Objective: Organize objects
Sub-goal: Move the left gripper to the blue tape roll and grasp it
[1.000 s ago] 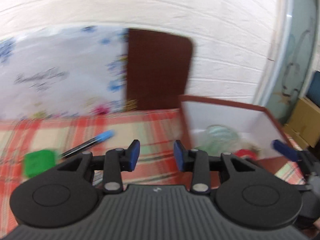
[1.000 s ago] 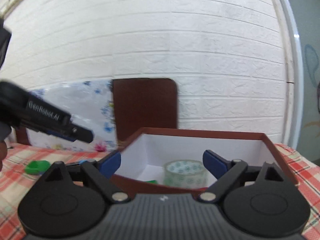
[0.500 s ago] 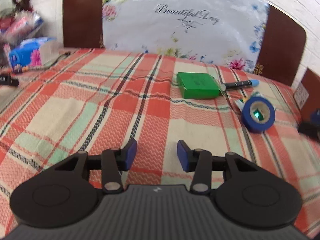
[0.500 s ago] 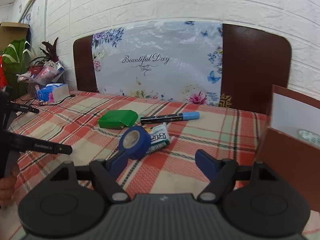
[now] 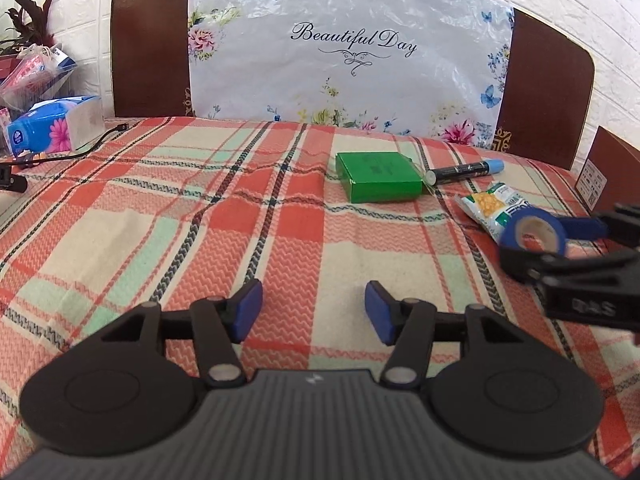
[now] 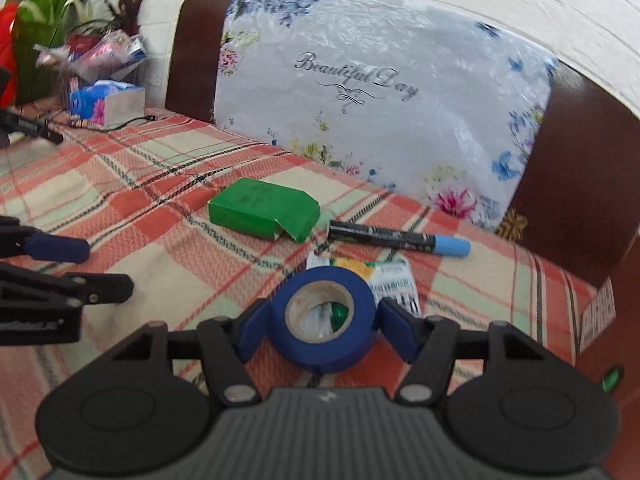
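Observation:
A blue tape roll (image 6: 320, 354) stands on edge on the plaid tablecloth (image 5: 280, 240), between the pads of my right gripper (image 6: 322, 324). Its jaws are closing and both pads touch the roll's sides. In the left wrist view the same roll (image 5: 510, 236) sits at the right with a blue finger (image 5: 580, 227) beside it. Behind it lie a snack packet (image 6: 394, 280), a black marker with a blue cap (image 6: 384, 236) and a green box (image 6: 260, 208). My left gripper (image 5: 312, 312) hovers low over bare cloth, jaws opening, nothing between them.
The brown box (image 6: 600, 312) stands at the right edge of the table. A blue tissue pack (image 5: 52, 126) and a black cable (image 5: 92, 146) lie at the far left. A floral "Beautiful Day" cover (image 5: 352, 52) stands along the back against the wall.
Both views swung left from the brown box to the table. My right gripper moved in on the blue tape roll and narrowed around it. My left gripper sank and its jaws widened.

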